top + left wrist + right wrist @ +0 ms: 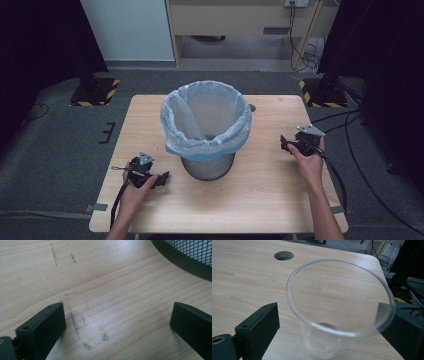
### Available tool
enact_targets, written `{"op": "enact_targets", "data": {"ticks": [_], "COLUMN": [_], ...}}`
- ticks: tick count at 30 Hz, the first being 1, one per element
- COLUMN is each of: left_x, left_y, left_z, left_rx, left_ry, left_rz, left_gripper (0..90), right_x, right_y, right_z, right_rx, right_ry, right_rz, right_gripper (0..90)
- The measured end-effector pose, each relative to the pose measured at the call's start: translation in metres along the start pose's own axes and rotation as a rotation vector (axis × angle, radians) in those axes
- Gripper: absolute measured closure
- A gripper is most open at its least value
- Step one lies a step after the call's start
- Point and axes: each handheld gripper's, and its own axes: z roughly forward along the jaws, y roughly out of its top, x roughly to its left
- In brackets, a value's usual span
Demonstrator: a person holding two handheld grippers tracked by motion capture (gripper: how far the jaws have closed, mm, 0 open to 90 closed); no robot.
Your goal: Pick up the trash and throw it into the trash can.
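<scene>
Two grippers in my hands, both low over the bench (250,200). I am holding the left gripper (162,179) near the bench's near left corner, its jaws pointing toward the base of the waste bin (207,167). In the left gripper view its jaws are standing wide apart with nothing between them, just scuffed wood grain below and the bin's dark mesh wall (190,257) curving past the upper right.

I am holding the right gripper (286,145) close to the bench's right edge, about midway back. In the right gripper view a clear plastic cup (339,297) is standing upright between its jaws; the right jaw is touching the rim, the left jaw is sitting apart from the cup wall. The jaws are spread, not clamped.

Farther in, the bin is standing at the bench's middle, lined with a pale blue bag (205,117) folded over its rim. Beyond the cup, a round hole (284,255) is showing in the benchtop near the far edge.
</scene>
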Motion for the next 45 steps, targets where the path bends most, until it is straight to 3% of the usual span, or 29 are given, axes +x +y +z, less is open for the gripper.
{"op": "enact_targets", "data": {"ticks": [7, 11, 21, 25, 29, 39, 45], "left_x": [0.000, 0.000, 0.000, 0.000, 0.000, 0.000, 0.000], "left_y": [0.000, 0.000, 0.000, 0.000, 0.000, 0.000, 0.000], "left_z": [0.000, 0.000, 0.000, 0.000, 0.000, 0.000, 0.000], "left_rx": [0.000, -0.001, -0.001, -0.001, -0.001, -0.002, -0.001], "left_ry": [0.000, -0.001, -0.001, -0.001, -0.001, -0.001, -0.001], "left_rz": [0.000, -0.001, 0.000, -0.001, -0.001, -0.001, -0.001], "left_gripper": [0.0, 0.0, 0.0, 0.0, 0.0, 0.0, 0.0], "right_x": [-0.003, -0.003, -0.001, 0.000, 0.004, 0.014, 0.021], "right_y": [0.000, 0.000, 0.020, 0.041, 0.056, 0.091, 0.103], "right_z": [0.010, 0.008, -0.027, -0.051, -0.065, -0.067, -0.064], "right_rx": [-0.035, -0.037, -0.090, -0.131, -0.136, -0.126, -0.116], "right_ry": [0.010, 0.027, 0.046, 0.069, 0.084, 0.157, 0.187], "right_rz": [0.043, 0.007, -0.013, -0.027, -0.050, -0.079, -0.074], "right_gripper": [18.1, 32.7, 35.2, 35.4, 35.5, 35.5, 35.5]}}
